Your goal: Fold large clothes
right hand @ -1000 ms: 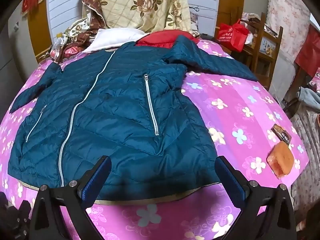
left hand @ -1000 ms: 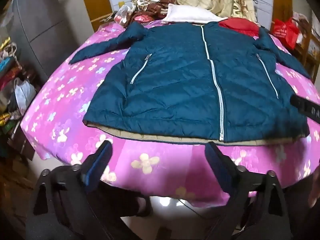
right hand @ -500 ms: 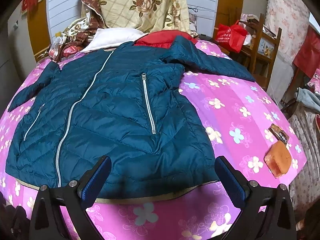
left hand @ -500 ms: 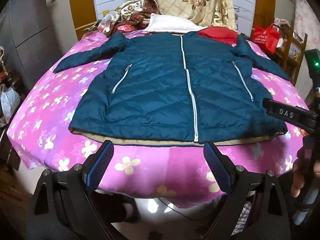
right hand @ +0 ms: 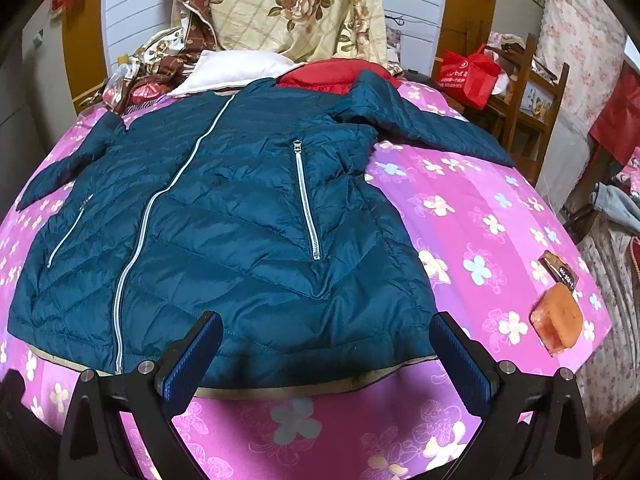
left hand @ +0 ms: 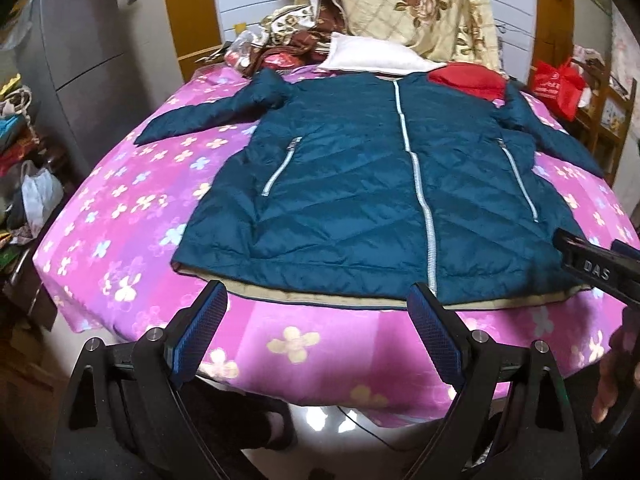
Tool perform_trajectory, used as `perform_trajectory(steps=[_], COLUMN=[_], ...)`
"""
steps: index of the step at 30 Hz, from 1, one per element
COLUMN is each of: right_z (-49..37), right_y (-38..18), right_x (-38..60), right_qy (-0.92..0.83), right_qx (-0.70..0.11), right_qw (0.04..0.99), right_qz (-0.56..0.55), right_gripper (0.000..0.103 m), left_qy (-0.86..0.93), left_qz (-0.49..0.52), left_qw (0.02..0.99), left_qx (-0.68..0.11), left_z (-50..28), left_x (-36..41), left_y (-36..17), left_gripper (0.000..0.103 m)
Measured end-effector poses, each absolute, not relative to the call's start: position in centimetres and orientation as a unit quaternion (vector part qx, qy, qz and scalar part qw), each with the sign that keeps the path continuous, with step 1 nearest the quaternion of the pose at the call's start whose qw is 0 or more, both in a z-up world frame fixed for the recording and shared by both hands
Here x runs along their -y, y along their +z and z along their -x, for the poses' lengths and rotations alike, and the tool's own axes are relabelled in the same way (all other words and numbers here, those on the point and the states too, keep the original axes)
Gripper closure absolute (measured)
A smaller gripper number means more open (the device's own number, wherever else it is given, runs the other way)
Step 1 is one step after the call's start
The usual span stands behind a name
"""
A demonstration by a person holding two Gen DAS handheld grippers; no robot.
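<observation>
A dark teal quilted jacket [left hand: 372, 196] lies flat and zipped on a pink flowered bedspread [left hand: 132, 208], hem towards me, both sleeves spread out. It also shows in the right wrist view [right hand: 224, 232]. My left gripper [left hand: 316, 332] is open and empty, just short of the hem near its left half. My right gripper [right hand: 328, 356] is open and empty, its blue pads at the hem's right half; its body also shows in the left wrist view [left hand: 600, 272]. The jacket's collar is partly hidden by a red garment [right hand: 332, 74].
A white pillow [left hand: 372, 54] and a floral quilt [left hand: 420, 8] are piled at the bed's far end. An orange packet [right hand: 558, 320] lies on the bedspread's right edge. A grey fridge [left hand: 80, 52] stands left, a wooden chair with a red bag [right hand: 468, 72] right.
My left gripper has swung right and then moved closer to the jacket's hem. My right gripper has moved slightly closer to the hem. The jacket has not moved.
</observation>
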State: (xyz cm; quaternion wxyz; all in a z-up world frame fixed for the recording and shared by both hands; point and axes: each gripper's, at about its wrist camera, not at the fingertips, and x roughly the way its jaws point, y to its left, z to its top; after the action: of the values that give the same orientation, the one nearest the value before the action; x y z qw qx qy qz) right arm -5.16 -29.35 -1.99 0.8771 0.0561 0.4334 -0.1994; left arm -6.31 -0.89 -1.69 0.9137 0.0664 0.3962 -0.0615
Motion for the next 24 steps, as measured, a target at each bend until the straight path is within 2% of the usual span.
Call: perform_trajectory(steps=[24], right_z=[4.7], right_y=[-3.7], right_x=[29.7], right_qy=[-0.191], right_qx=[-0.450], right_qw=[0.870], right_qz=[-0.065], right_gripper=[0.001], left_qy=[-0.053], left_qz=[-0.088], left_qw=[0.894], left_qx=[-0.436], left_z=[4.6], left_x=[1.6], left_y=[-3.8], left_gripper=[0.011])
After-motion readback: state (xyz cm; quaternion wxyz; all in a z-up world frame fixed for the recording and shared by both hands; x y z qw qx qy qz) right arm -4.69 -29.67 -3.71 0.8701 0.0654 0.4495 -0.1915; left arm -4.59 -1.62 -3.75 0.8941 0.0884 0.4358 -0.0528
